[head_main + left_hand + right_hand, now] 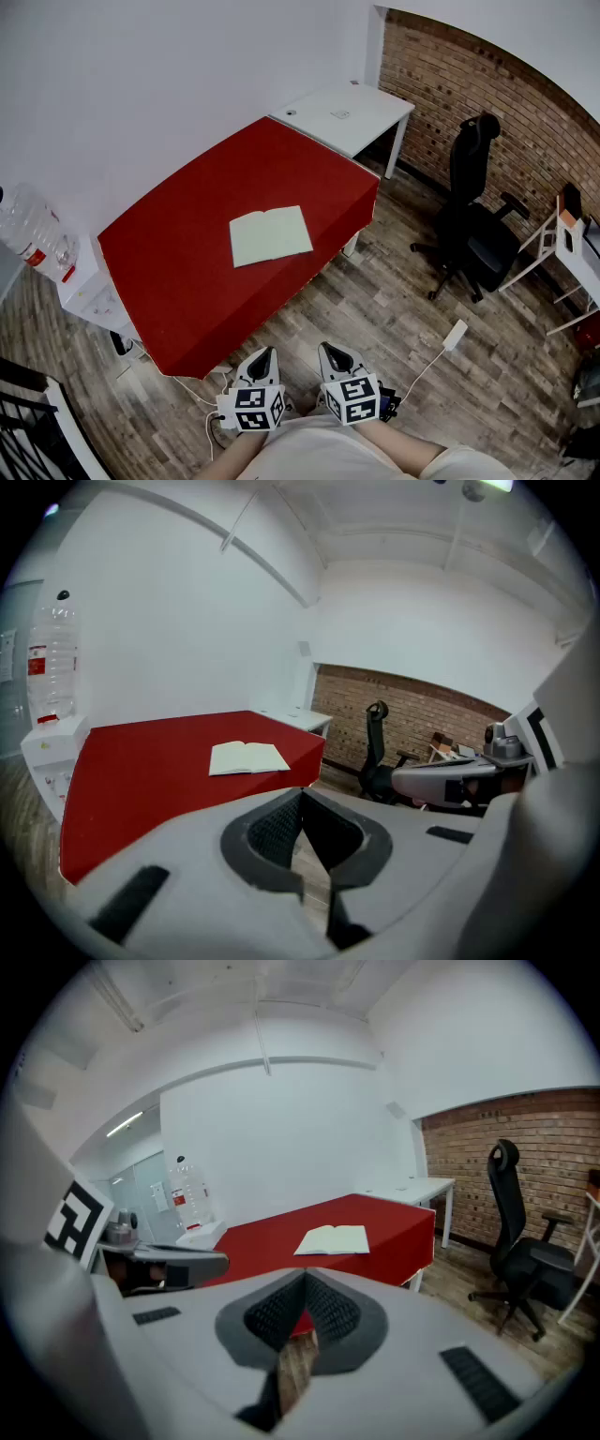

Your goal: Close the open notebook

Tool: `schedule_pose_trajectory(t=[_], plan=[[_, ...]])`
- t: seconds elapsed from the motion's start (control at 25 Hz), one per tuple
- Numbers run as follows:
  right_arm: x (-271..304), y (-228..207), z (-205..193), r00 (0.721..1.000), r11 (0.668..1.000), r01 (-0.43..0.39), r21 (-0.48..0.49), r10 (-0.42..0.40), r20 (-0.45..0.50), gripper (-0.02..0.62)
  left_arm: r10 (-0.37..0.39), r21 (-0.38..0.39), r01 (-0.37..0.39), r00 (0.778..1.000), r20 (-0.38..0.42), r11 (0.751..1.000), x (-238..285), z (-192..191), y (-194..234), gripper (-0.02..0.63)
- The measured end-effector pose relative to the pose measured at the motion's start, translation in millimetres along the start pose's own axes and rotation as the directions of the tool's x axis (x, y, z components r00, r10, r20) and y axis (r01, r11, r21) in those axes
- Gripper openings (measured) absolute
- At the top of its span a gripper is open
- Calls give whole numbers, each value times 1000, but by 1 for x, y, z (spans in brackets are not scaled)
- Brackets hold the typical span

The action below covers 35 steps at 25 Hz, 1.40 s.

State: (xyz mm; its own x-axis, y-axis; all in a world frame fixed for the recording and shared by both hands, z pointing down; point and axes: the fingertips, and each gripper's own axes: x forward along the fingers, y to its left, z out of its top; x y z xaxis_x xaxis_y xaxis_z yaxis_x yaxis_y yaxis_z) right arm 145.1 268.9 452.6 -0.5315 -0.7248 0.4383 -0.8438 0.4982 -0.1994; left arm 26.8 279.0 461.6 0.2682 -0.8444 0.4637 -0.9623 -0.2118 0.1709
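Note:
The open notebook lies flat with pale blank pages up, on the red-covered table, toward its right front edge. It also shows in the left gripper view as the notebook and in the right gripper view as the notebook. Both grippers hang low in front of the person, well short of the table and over the wooden floor. My left gripper is shut with nothing in it. Beside it, my right gripper is shut and holds nothing.
A large water bottle stands on a white stand at the table's left end. A white desk adjoins the far end. A black office chair stands at right by the brick wall. A white power adapter and cables lie on the floor.

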Motion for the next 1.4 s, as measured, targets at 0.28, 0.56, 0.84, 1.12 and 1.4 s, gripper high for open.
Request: schedule_pose_trajectory(t=[0.28, 0.56, 0.84, 1.12, 1.4], plan=[[-5, -22, 1, 1000, 1000, -20, 9, 20, 7, 6, 30, -30, -30, 999, 19, 999, 9, 5, -15, 6], [14, -19, 6, 999, 999, -44, -1, 44, 6, 6, 48, -48, -47, 999, 19, 998, 19, 8, -1, 6], [58, -21, 18, 999, 999, -39, -13, 39, -13, 6, 28, -46, -27, 1000, 13, 999, 55, 23, 26, 6], [128, -31, 49, 1000, 1000, 0, 5, 0, -15, 6, -18, -21, 18, 1000, 13, 1000, 113, 61, 72, 6], [193, -37, 94, 999, 999, 45, 26, -46, 19, 6, -58, 1, 58, 998, 30, 998, 165, 111, 126, 6]])
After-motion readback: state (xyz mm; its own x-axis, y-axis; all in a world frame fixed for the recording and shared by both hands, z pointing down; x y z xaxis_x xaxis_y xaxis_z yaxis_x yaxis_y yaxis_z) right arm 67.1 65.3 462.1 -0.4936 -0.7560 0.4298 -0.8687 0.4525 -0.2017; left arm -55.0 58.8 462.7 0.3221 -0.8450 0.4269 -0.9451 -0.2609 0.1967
